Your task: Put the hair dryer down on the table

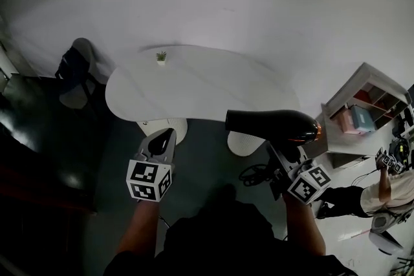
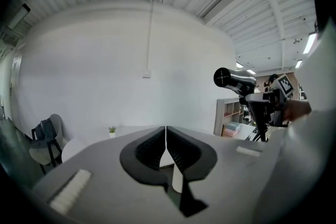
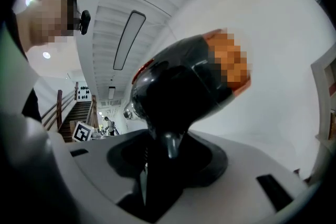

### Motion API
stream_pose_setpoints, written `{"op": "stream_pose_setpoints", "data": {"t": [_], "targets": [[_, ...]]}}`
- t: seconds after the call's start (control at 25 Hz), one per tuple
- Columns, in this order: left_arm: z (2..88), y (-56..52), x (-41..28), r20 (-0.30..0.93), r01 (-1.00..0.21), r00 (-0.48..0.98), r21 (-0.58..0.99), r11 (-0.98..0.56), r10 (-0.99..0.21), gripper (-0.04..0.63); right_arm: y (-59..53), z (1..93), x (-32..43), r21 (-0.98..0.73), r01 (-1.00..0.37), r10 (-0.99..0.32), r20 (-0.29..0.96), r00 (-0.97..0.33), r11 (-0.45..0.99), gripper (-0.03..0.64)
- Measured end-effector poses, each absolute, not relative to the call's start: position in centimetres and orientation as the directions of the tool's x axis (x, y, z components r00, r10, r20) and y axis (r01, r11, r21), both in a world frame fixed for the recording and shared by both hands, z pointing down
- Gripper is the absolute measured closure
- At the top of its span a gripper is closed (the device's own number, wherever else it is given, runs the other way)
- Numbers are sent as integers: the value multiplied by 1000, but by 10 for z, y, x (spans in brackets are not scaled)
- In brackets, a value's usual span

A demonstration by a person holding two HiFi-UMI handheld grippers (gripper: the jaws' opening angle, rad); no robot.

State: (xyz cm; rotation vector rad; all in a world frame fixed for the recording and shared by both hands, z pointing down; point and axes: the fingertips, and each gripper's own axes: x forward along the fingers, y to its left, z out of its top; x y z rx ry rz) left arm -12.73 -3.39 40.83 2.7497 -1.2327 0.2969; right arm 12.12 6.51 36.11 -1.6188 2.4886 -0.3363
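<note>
The black hair dryer (image 1: 272,124) with an orange-trimmed rear hangs in the air over the near right edge of the white round table (image 1: 194,87), barrel level and pointing left. My right gripper (image 1: 284,155) is shut on its handle from below. In the right gripper view the dryer's body (image 3: 184,86) fills the middle and its handle runs down between the jaws of the right gripper (image 3: 157,160). My left gripper (image 1: 162,139) is shut and holds nothing, near the table's front edge; its jaws meet in the left gripper view (image 2: 166,139), where the hair dryer (image 2: 234,79) shows at the right.
A small potted plant (image 1: 161,57) stands at the table's far edge. A chair (image 1: 77,71) with dark things on it is at the left. A white shelf unit (image 1: 369,106) stands at the right, with a person (image 1: 388,191) beyond it.
</note>
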Motion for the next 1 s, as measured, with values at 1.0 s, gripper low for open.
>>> {"op": "stream_pose_setpoints", "data": {"t": [1.0], "targets": [[424, -225, 5, 300, -795, 580, 3, -607, -757, 577, -168, 398, 226, -316, -784, -827, 1, -563, 534, 443]]}}
